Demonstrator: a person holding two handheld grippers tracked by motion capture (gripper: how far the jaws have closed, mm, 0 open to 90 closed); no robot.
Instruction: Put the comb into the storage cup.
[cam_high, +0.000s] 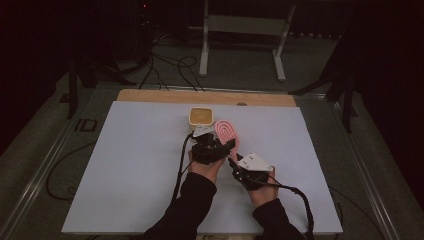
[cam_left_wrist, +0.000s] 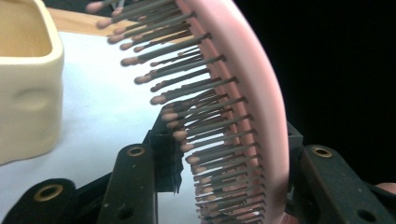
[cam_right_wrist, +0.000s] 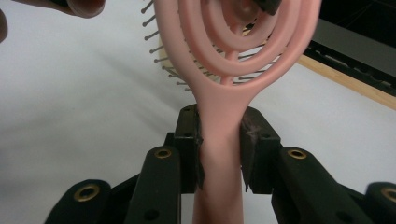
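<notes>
At the middle of the white table (cam_high: 130, 165), just at 5 o'clock from the cream cup (cam_high: 201, 117), I hold the pink hairbrush (cam_high: 227, 133) lifted between both tools. My right gripper (cam_right_wrist: 222, 151) is clamped on its handle. My left gripper (cam_left_wrist: 224, 163) has the brush head between its jaws, nearly closed on it, bristles against one pad. I judge the brush is picked up, but where it goes remains undone. I can read no brand or writing anywhere.
</notes>
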